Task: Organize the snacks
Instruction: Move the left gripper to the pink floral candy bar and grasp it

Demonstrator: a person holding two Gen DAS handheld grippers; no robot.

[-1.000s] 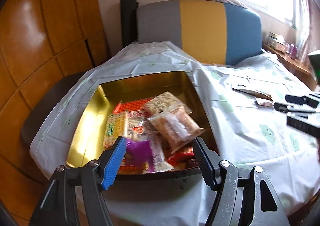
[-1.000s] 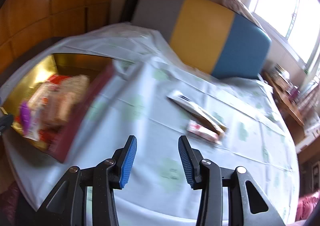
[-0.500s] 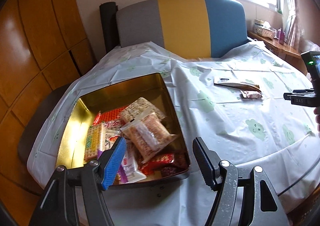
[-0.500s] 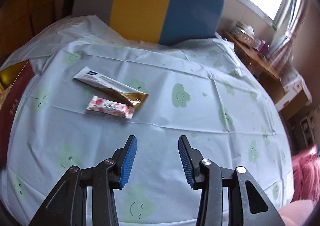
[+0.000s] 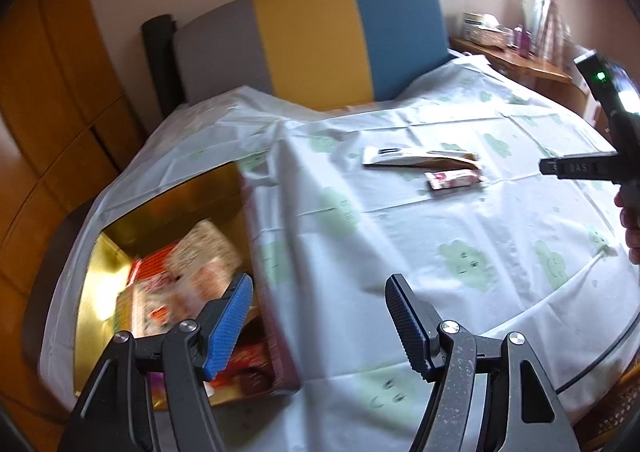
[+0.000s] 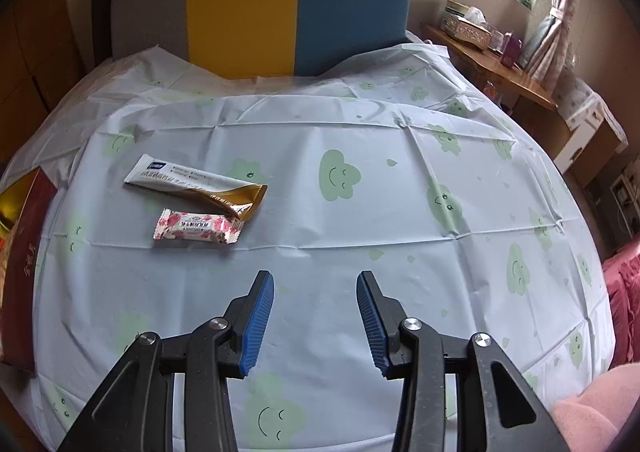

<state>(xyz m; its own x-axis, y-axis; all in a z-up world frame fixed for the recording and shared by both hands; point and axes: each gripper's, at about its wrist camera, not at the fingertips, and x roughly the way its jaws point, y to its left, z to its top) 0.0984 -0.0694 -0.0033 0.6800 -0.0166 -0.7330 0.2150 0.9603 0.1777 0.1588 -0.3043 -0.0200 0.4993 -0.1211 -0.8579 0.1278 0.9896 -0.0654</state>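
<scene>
Daylight from a window falls on a round table draped in a pale plastic tablecloth printed with green smiling clouds, and both grippers hang above it with nothing between their blue ribbed pads. Spread wide and empty, the left gripper sits over the cloth at the tin's right-hand wall, its left finger overlapping the tin in the picture. Just beyond that finger lies the open rectangular tin with a gold inside and dark red outer wall, blurred in the left wrist view, holding a heap of wrapped snacks in red, cream and purple. The right gripper is parted more narrowly, also empty, over bare cloth near the table's near edge. Ahead of it and to its left lies a small pink flowered snack packet, flat on the cloth, and just behind that, close beside it, a long white and gold snack bar wrapper lying at a slant. Both are well apart from the tin, whose red wall shows at the far left edge of the right wrist view. Behind the table stands a chair back in grey, yellow and blue panels. A wooden side shelf with small clutter runs along under the window.
</scene>
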